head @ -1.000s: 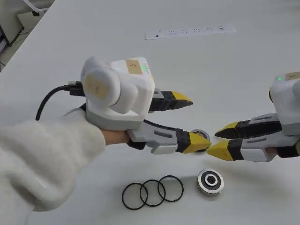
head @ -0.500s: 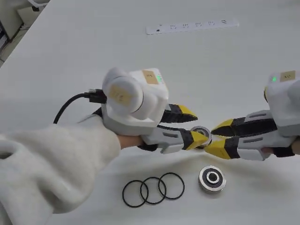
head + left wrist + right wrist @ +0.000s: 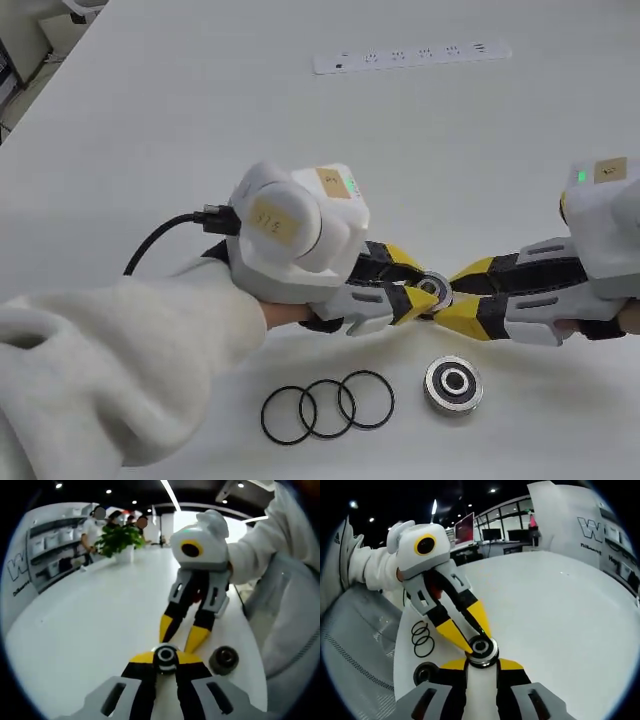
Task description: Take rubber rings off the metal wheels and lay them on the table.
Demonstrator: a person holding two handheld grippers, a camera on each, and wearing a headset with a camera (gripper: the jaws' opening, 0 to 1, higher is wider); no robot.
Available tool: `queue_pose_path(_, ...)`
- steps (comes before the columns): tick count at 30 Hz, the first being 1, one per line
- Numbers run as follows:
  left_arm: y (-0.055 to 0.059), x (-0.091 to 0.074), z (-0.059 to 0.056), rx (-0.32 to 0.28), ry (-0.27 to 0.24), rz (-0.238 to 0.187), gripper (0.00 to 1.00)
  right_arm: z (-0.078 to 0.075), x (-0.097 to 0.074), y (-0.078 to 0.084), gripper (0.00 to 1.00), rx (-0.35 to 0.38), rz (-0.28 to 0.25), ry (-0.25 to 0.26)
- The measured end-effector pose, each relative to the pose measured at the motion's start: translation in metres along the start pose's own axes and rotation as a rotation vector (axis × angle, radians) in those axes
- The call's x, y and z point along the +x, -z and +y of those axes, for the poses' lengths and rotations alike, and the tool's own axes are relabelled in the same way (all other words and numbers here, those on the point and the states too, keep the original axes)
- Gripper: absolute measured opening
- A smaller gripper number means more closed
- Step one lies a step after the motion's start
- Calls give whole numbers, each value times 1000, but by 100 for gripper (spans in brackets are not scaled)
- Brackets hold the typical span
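Head view: bright n even, light from overhead, white counter (image 3: 180, 120) nearly blown out but no hard glare. Only a soft faint shadow under the loose wheel (image 3: 453, 384). Sleeve (image 3: 90, 380) bottom-left is blurry, too close to the cam. Tool views: heavy fisheye bend at the edges, spots (image 3: 108, 491) + a strip light (image 3: 170, 492) on a dark ceiling (image 3: 135, 497), far counter washed out in the left one. Held wheel (image 3: 482, 649) is sharp, right tool (image 3: 482, 665) under it goes mushy.
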State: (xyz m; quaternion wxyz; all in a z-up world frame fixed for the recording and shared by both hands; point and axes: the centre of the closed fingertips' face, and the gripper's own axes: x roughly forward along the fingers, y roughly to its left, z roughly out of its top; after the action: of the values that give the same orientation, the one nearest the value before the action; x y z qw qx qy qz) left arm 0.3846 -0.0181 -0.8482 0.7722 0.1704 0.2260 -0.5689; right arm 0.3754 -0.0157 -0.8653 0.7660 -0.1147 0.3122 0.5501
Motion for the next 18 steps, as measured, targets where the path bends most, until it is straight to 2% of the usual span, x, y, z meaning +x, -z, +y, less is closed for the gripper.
queue_pose_path(5, 0, 1, 0, -15, -6, 4, 14, 0, -1, 1, 15, -12, 5, -5)
queue_pose_path(7, 1, 0, 0, -11, -7, 5, 14, -1, -3, 3, 9, -26, 20, -3)
queue_pose_path(9, 1, 0, 0, -13, -5, 6, 14, -4, -4, 3, 1, -37, 14, 10)
queue_pose_path(13, 1, 0, -1, -21, -10, 7, 14, -5, -2, 3, 0, -41, 25, 23)
queue_pose_path(15, 1, -1, -1, -23, -13, 6, 14, -7, -2, 3, 0, -23, 24, 38)
queue_pose_path(18, 1, -1, -1, -26, -19, 8, 14, -9, -2, 3, 0, 67, 19, 49)
